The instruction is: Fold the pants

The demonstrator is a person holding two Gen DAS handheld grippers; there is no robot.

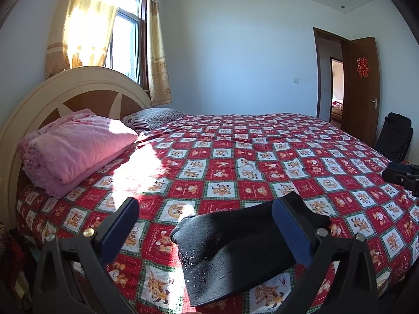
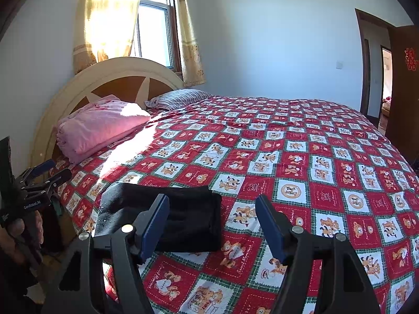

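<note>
We are hovering both the left gripper (image 1: 207, 231) and right gripper (image 2: 212, 225), fingers released, over the pants (image 1: 235, 251), seemingly folded; next, probably just smoothing.

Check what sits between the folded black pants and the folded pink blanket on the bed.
Nothing: between the folded black pants and the folded pink blanket, only red patchwork bedspread, partly sunlit. Right wrist view shows it.
</note>
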